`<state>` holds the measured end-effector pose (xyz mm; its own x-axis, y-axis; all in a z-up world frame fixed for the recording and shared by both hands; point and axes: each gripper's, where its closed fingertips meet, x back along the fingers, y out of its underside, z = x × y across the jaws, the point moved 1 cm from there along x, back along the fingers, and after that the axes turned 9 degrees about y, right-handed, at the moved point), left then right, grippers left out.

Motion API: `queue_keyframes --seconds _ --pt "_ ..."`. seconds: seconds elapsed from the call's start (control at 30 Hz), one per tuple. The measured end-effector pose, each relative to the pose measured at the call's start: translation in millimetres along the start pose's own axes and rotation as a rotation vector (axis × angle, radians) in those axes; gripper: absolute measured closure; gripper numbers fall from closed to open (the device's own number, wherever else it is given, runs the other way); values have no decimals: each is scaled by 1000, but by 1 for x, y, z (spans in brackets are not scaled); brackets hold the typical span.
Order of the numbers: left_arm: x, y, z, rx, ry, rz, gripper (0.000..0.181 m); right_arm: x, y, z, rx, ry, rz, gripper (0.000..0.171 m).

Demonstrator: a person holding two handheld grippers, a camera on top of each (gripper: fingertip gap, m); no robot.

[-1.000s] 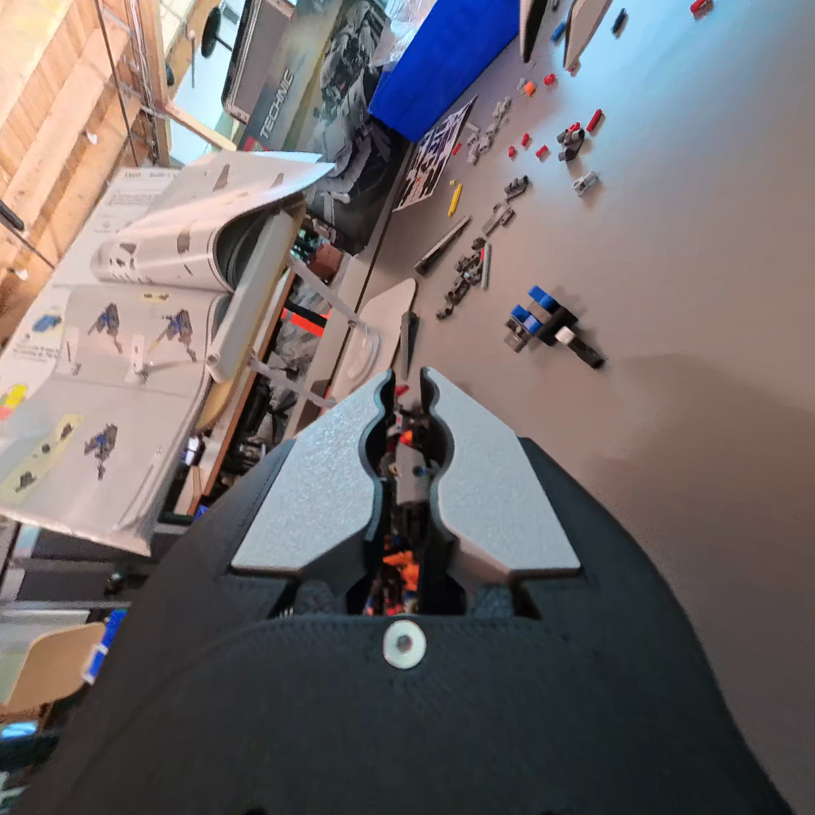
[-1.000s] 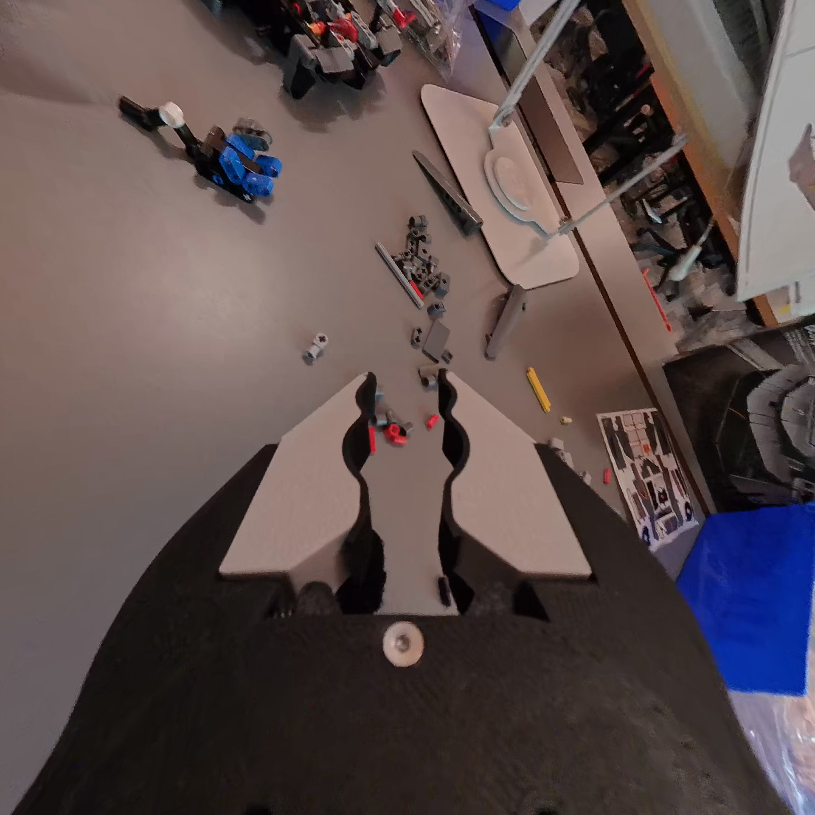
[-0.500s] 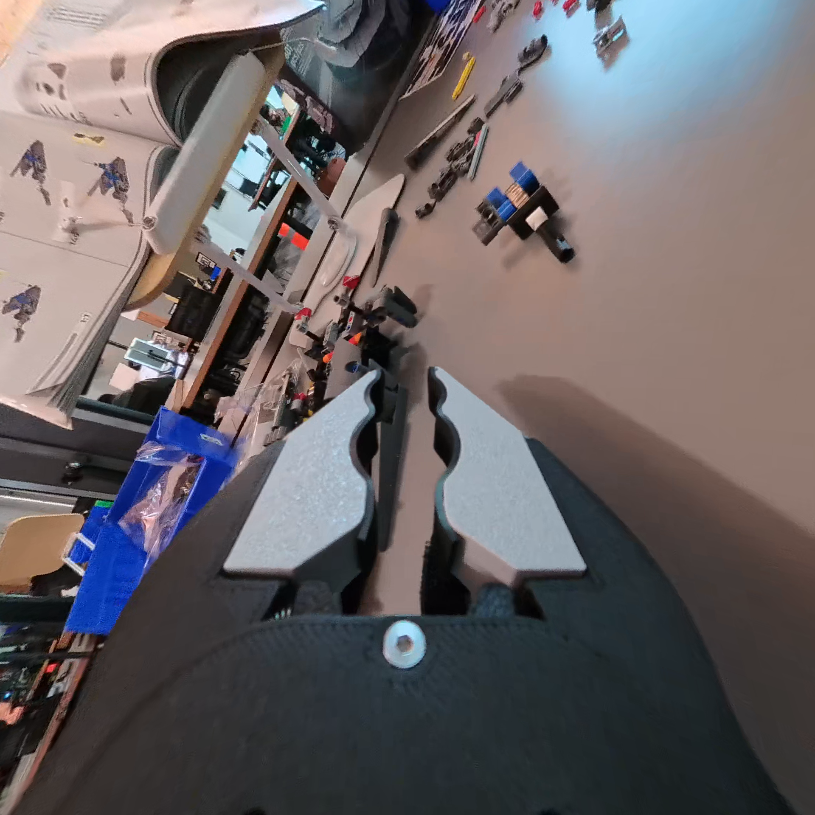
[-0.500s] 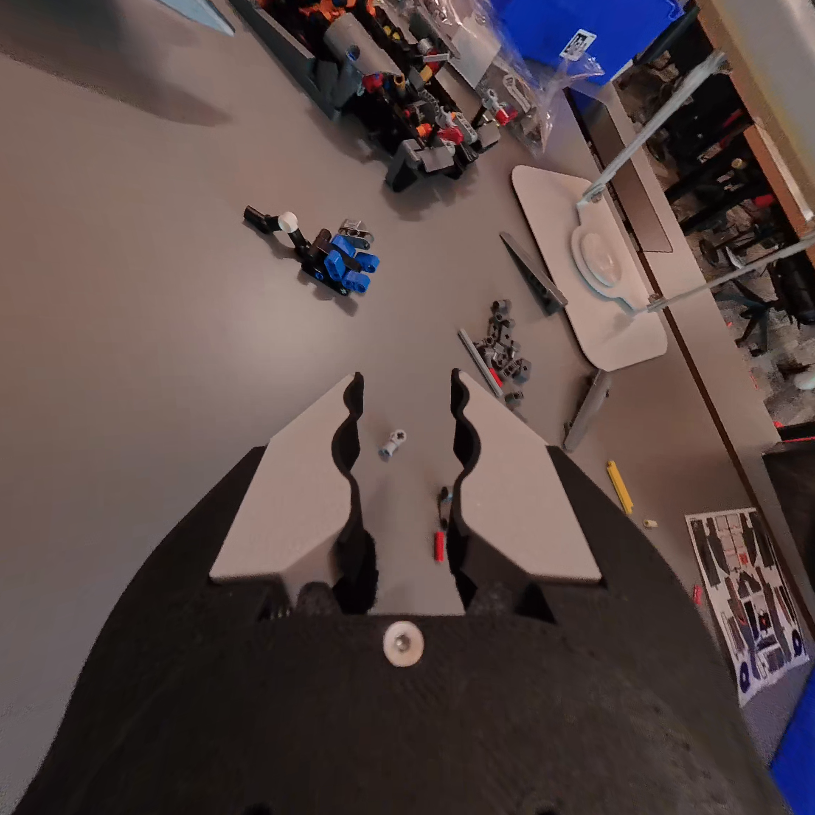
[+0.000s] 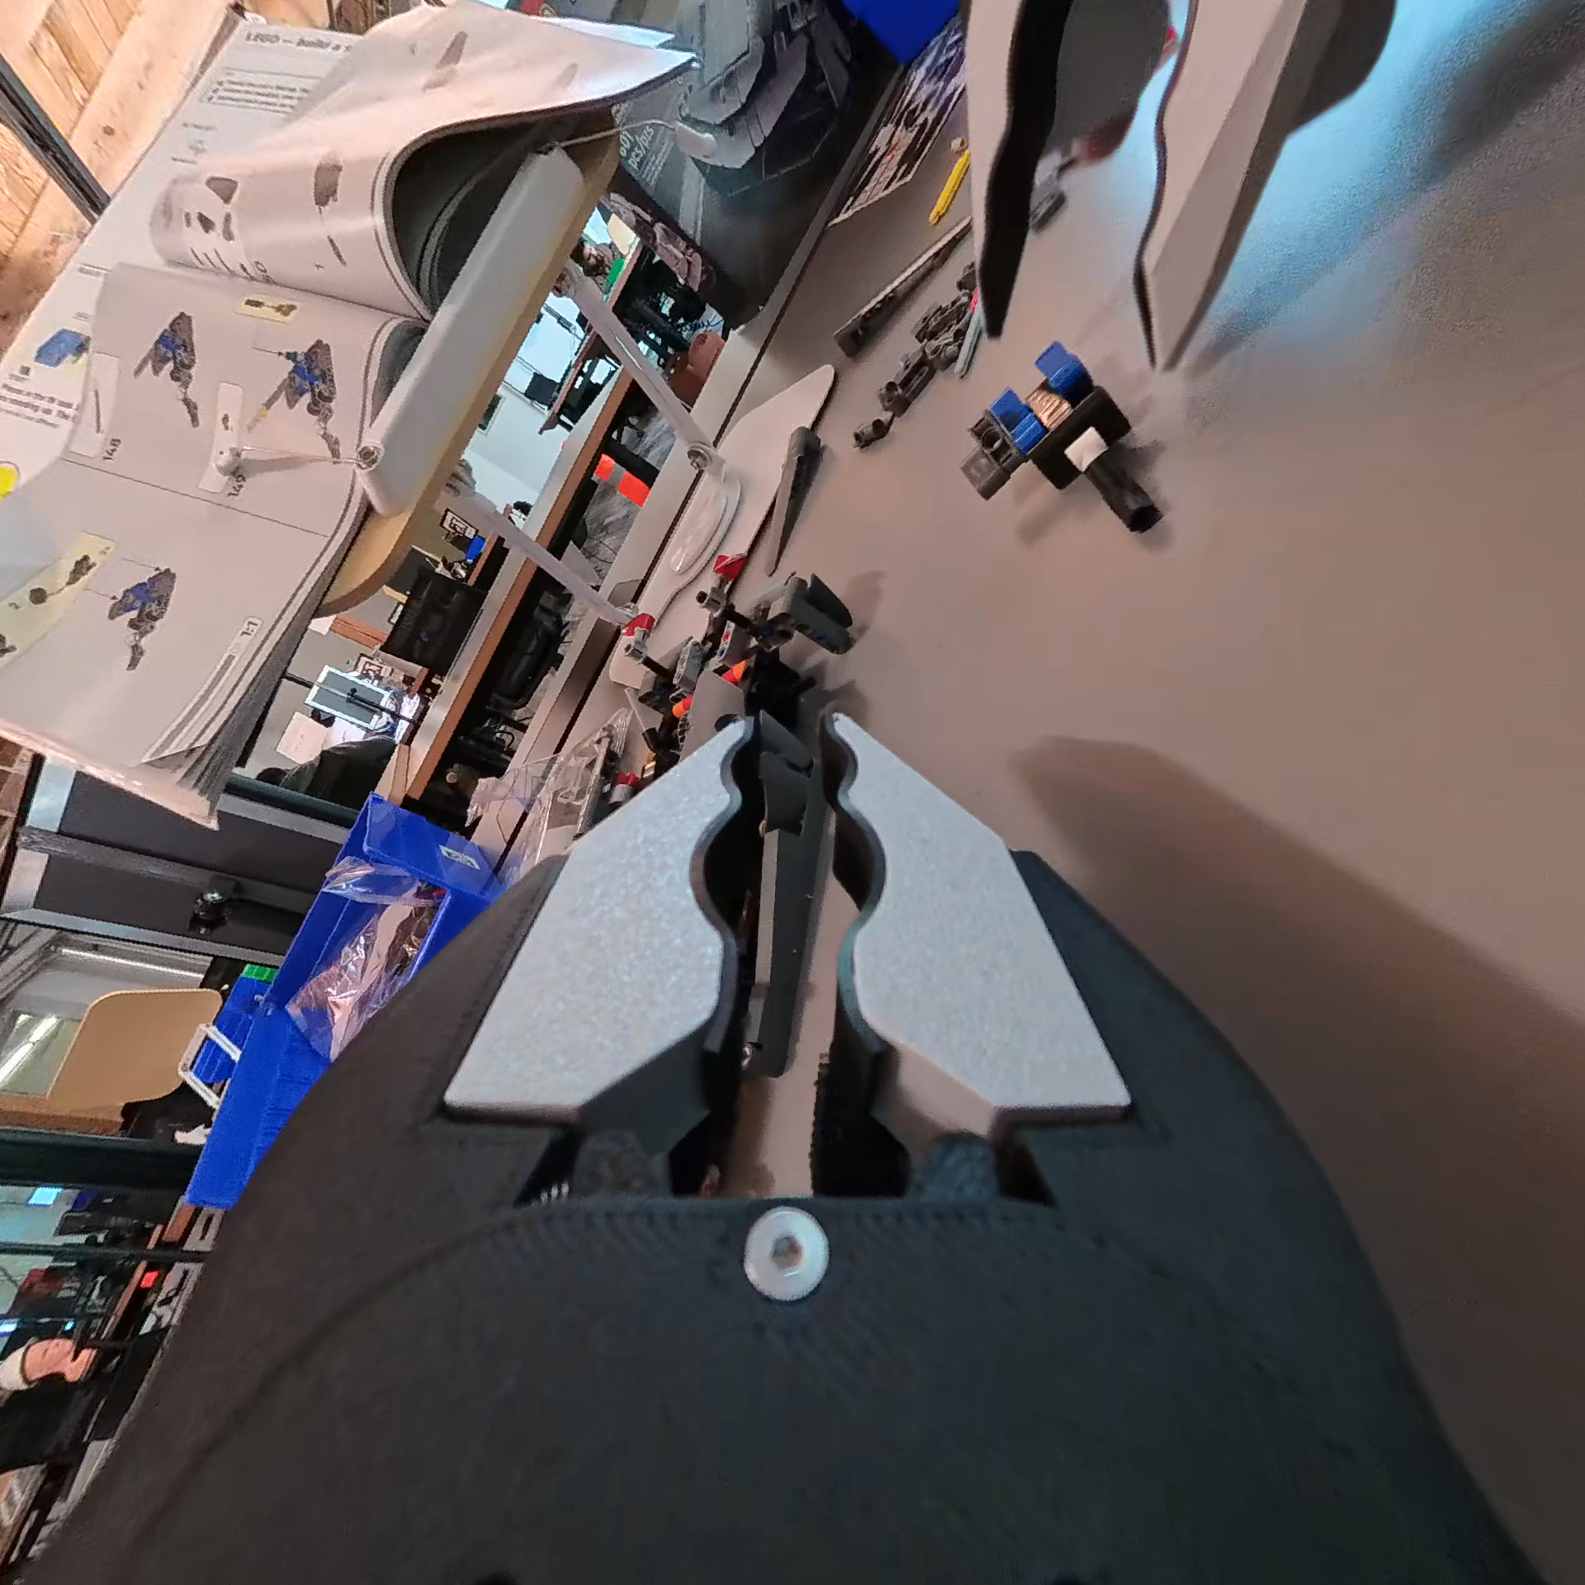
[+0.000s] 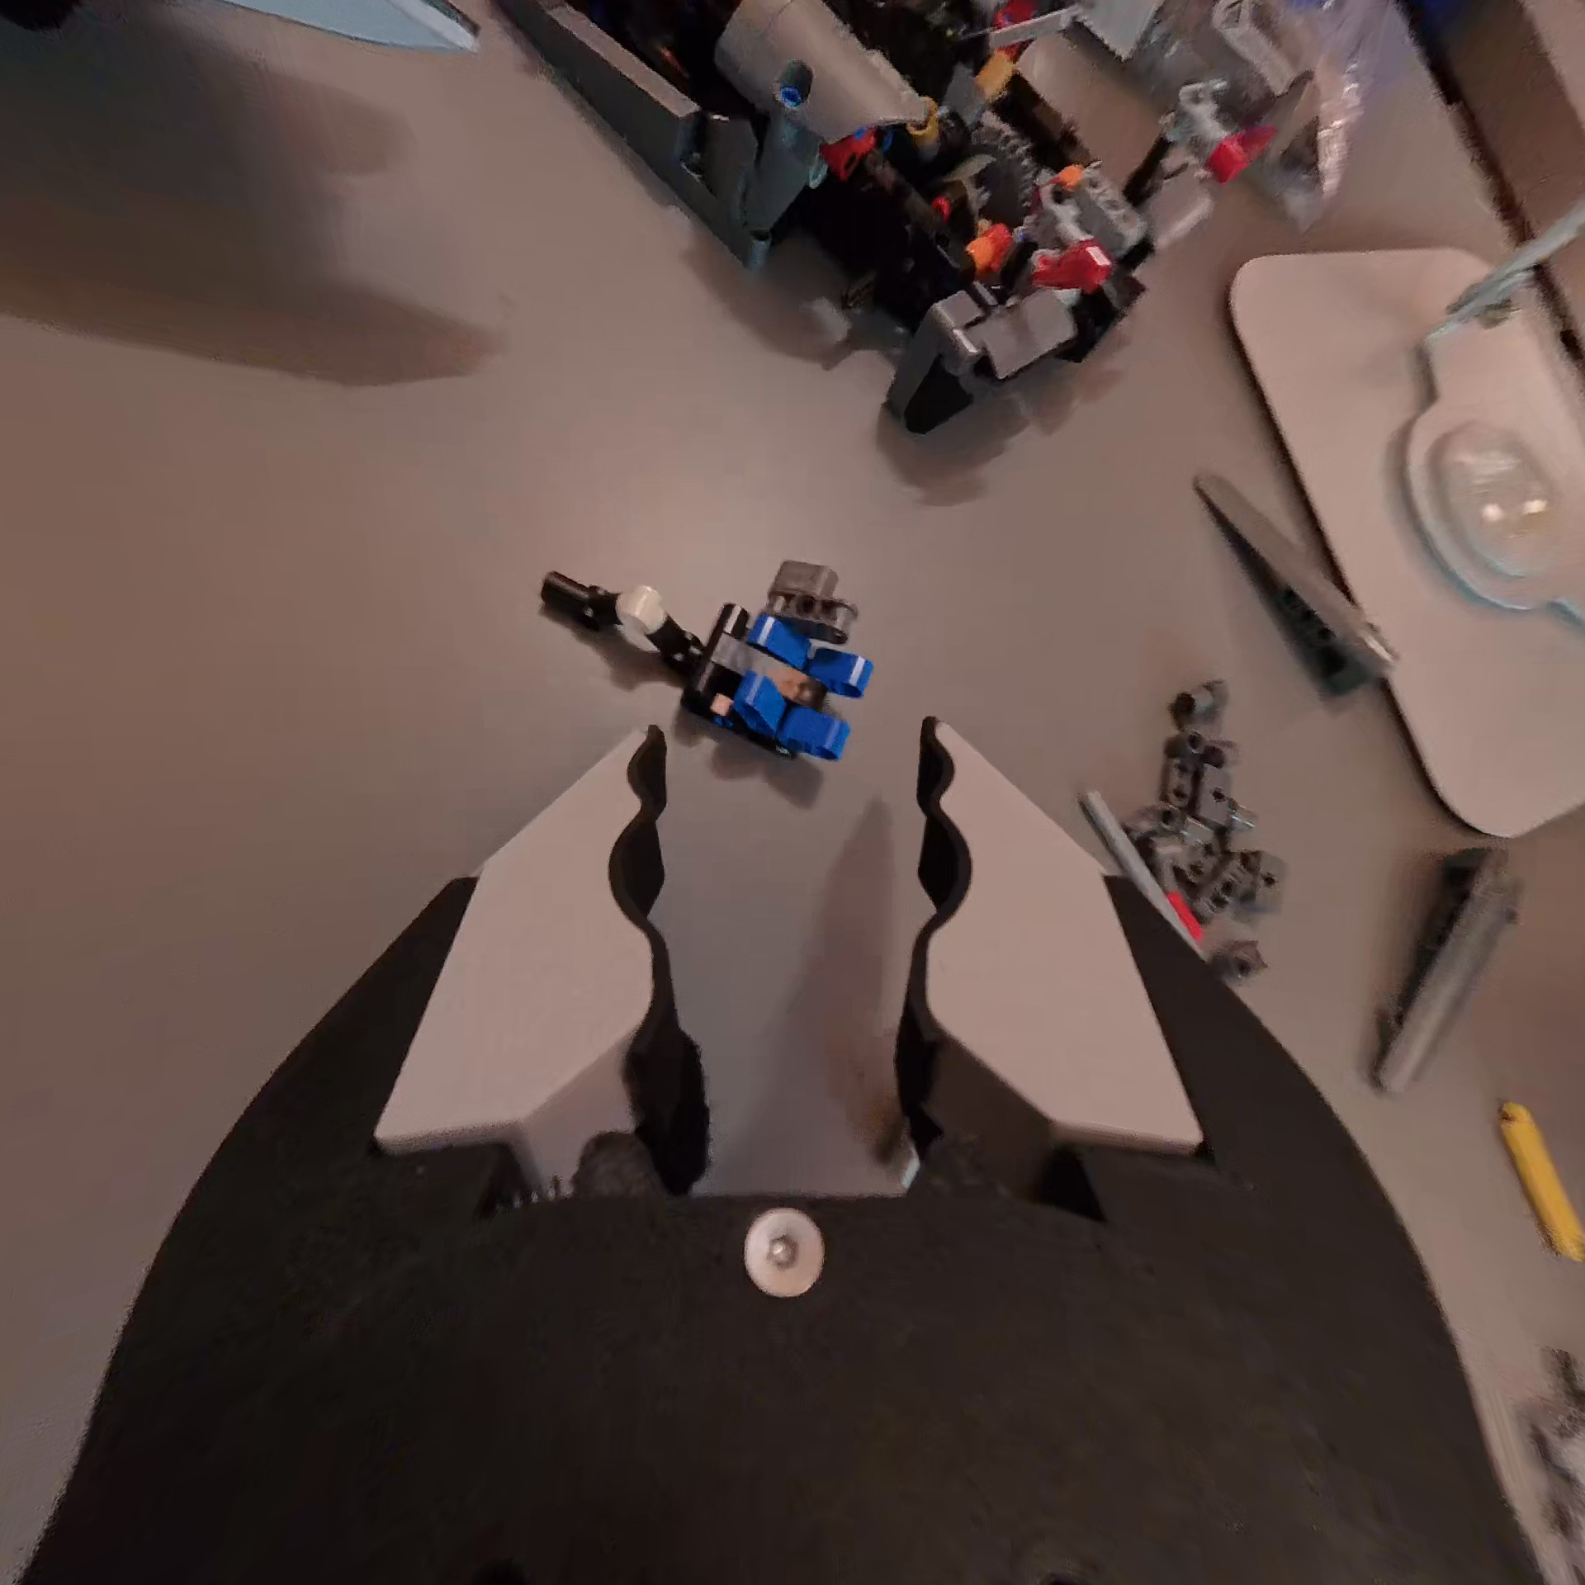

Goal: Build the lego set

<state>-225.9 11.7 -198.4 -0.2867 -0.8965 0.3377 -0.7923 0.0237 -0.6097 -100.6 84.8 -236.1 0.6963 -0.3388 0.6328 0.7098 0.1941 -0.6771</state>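
Observation:
A small blue and black sub-assembly [image 6: 772, 677] with a white ball joint lies on the grey table; it also shows in the left wrist view [image 5: 1055, 429]. My right gripper [image 6: 791, 729] is open wide and empty, its tips just short of that sub-assembly. It hangs over it in the left wrist view [image 5: 1072, 343]. The large dark model [image 6: 943, 197] with red and orange parts rests on the table beyond. My left gripper [image 5: 789, 729] is shut on that model's long dark beam [image 5: 785, 900], with the rest of the model [image 5: 755, 635] ahead of the tips.
An open instruction book [image 5: 257, 343] sits on a stand whose pale base [image 6: 1338, 360] is at the right. Loose grey pieces [image 6: 1201, 840], two dark wedge panels [image 6: 1286, 583], [image 6: 1441, 961] and a yellow axle [image 6: 1539, 1175] lie nearby. A blue bin with bags [image 5: 343, 943] is at the left. My hands' fingertips stand some 15 cm from each other.
My right gripper has moved away from the small red pieces to the blue sub-assembly and opened wider. My left gripper has slid back from the model's middle onto its long beam.

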Motion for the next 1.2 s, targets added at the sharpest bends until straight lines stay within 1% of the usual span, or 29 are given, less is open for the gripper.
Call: queue_keyframes --seconds 0.03,0.07,0.2,0.3,0.43,0.5,0.6,0.73,0.83,0.93,1.03,1.13,1.2 --pt "0 0 0 0 1 3 170 -4 -1 -4 -7 -29 -8 115" --pt "1 -1 0 -2 1 5 171 -8 -3 -9 -19 -57 -13 122" --pt "2 -4 0 -9 -4 21 170 -17 -18 -26 -21 -124 -2 131" --pt "3 -6 0 -5 -1 36 170 -22 -34 -47 15 -167 19 131" --pt "5 -5 1 -7 1 35 170 -15 -39 -45 30 -151 39 120" --pt "5 -5 1 -7 2 38 170 -1 -39 -33 19 -117 65 119" --pt "5 -6 2 -9 5 40 171 24 -24 8 -6 11 58 120" --pt "4 -6 3 -16 8 33 171 57 6 57 -49 141 15 132" --pt "3 -4 3 -17 9 24 172 70 23 76 -25 211 -32 137" --pt "1 -3 4 -17 12 15 172 69 29 87 8 239 -61 139" --pt "1 -1 3 -14 11 4 173 59 29 95 26 216 -69 148" --pt "0 0 2 -7 10 1 173 45 25 102 42 186 -83 147" --pt "0 1 1 -3 7 -2 174 43 21 110 86 227 -87 149"
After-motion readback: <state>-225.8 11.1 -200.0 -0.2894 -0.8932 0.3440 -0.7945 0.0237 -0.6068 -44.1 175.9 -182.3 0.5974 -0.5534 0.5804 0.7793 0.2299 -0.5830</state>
